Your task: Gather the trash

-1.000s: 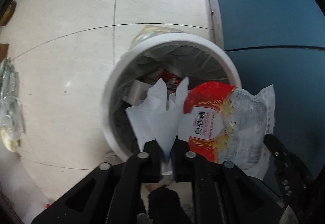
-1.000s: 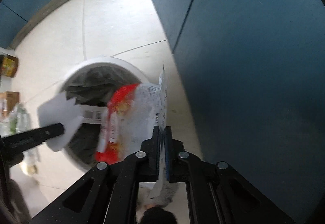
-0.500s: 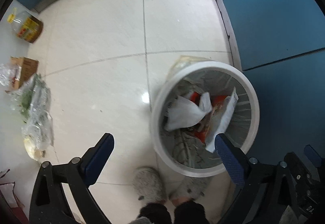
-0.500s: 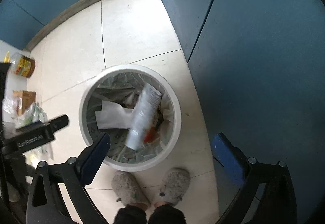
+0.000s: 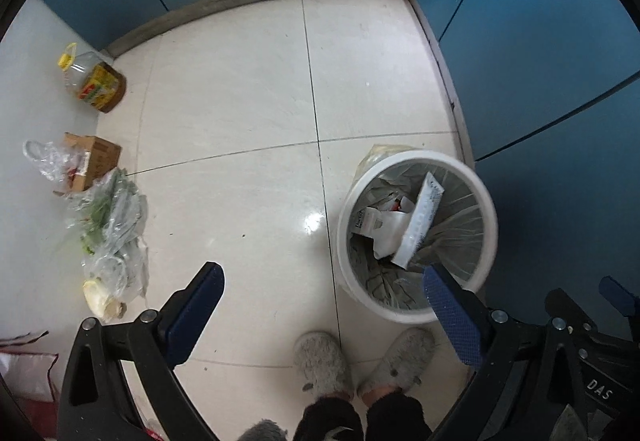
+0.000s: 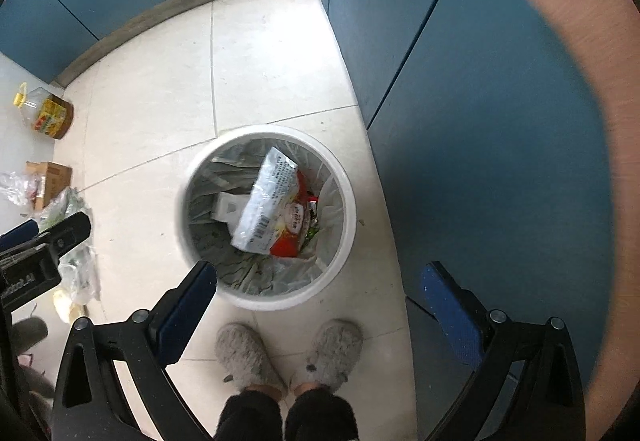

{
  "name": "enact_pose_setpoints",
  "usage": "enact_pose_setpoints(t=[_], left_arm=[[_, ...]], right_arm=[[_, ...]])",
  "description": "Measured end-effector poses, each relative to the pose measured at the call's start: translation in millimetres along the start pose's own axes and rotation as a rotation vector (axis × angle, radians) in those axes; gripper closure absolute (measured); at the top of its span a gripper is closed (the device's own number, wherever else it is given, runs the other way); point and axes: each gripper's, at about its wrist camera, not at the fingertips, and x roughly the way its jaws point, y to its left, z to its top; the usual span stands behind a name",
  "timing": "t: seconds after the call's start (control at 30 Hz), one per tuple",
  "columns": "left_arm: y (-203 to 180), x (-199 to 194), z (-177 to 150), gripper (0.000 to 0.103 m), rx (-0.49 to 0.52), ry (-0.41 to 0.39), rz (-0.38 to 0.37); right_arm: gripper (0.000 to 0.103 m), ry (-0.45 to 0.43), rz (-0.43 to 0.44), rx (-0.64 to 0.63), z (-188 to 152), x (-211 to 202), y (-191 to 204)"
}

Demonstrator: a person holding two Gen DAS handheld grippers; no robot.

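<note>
The red-and-white sugar bag [image 6: 276, 213] lies inside the white trash bin [image 6: 348, 209], propped at a slant on the other rubbish, with a white paper piece [image 6: 228, 207] just beside it to the left. The right wrist view looks almost straight down into the bin and shows the bag's barcode and red printed face; the left wrist view sees the same bin [image 5: 490, 217] from the side, where the bag [image 5: 420, 225] shows only its pale back and the white paper [image 5: 386, 237] sits against it. Both claws hang above the floor, well apart from the trash: the left claw [image 5: 326, 305] is spread wide and empty, and the right claw [image 6: 320, 289] is likewise spread wide with nothing between its blue pads [image 6: 450, 305]. Two grey fuzzy slippers [image 6: 288, 353] stand on the tiled floor [image 6: 260, 53] just before the bin. Only the left view shows clearly the far left side: an oil bottle [image 5: 94, 81], a cardboard box [image 5: 94, 161] and plastic bags of greens [image 5: 108, 225]. Only the right view shows a tan edge [image 6: 572, 61] above the blue cabinet [image 6: 480, 161].
</note>
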Motion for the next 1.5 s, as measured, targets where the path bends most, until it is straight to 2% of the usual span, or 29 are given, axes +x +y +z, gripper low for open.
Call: enact_pose_setpoints(t=[0.2, 0.43, 0.63, 0.77, 0.93, 1.1, 1.3, 1.5], left_arm=[[5, -121, -5, 0.001, -0.009, -0.046, -0.013], [11, -275, -10, 0.001, 0.009, -0.152, -0.020], [11, -378, -18, 0.001, 0.031, -0.237, -0.035], [7, -438, -27, 0.001, 0.049, -0.301, -0.067], [-1, -491, -45, 0.001, 0.092, -0.342, -0.116], [-7, -524, -67, 0.001, 0.127, -0.370, -0.122], [-11, -562, -102, 0.001, 0.118, -0.426, -0.104], [-20, -589, -140, 0.001, 0.067, -0.477, -0.147]], right_arm=[[0.000, -0.047, 0.032, -0.028, -2, -110, 7], [0.000, -0.169, 0.057, -0.061, -5, -276, 4], [0.000, -0.271, 0.079, -0.062, -16, -415, -7], [0.000, -0.326, 0.096, -0.051, -28, -484, -15], [0.000, -0.395, 0.093, -0.009, -54, -560, -29], [0.000, -0.462, 0.086, 0.032, -85, -613, -42], [0.000, -0.513, 0.104, 0.029, -119, -659, -47], [0.000, -0.542, 0.170, -0.013, -152, -683, -58]])
